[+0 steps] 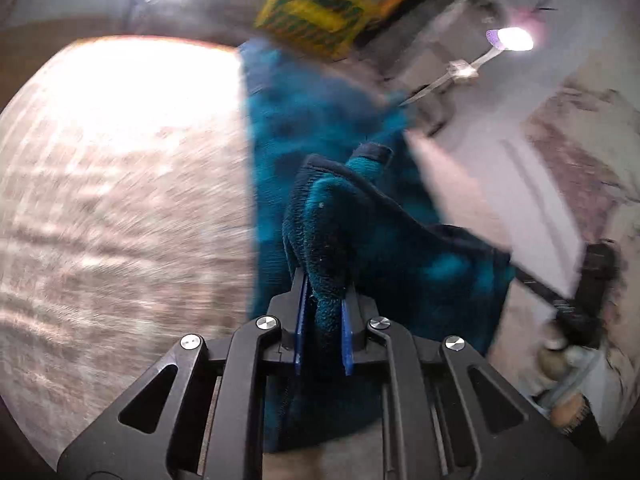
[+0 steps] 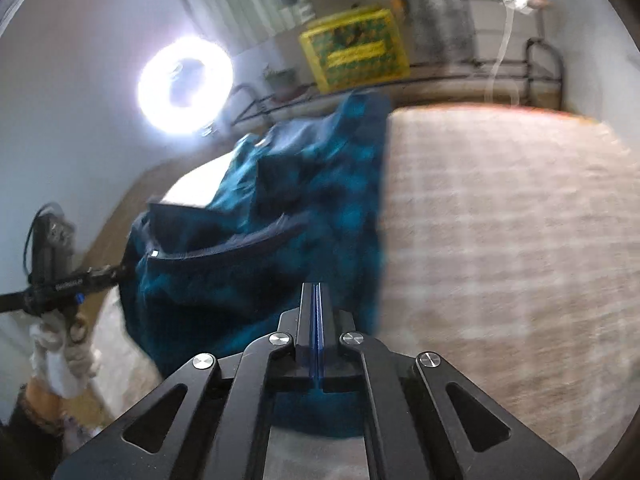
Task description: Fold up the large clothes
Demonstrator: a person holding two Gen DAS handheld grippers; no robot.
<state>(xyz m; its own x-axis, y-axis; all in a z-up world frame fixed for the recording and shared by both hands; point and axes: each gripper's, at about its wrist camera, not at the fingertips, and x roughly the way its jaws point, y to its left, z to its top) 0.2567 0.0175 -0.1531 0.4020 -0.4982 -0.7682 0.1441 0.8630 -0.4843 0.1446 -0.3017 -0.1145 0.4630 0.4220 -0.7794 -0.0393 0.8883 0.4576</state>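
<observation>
my left gripper (image 1: 323, 300) pinches a bunched fold of the fuzzy teal-and-navy fleece garment (image 1: 320, 152); my right gripper (image 2: 317, 300) at six o'clock is closed, seemingly empty.

A yellow-green crate (image 2: 354, 50) sits on a dark rack (image 2: 460, 74) beside a glowing ring light (image 2: 185, 85).

The fleece garment (image 2: 304, 208) is teal mottled with dark navy. It lies on a beige-and-white checked cover (image 2: 500, 232). Far off, a box (image 2: 356, 54) shows yellow with green print.
</observation>
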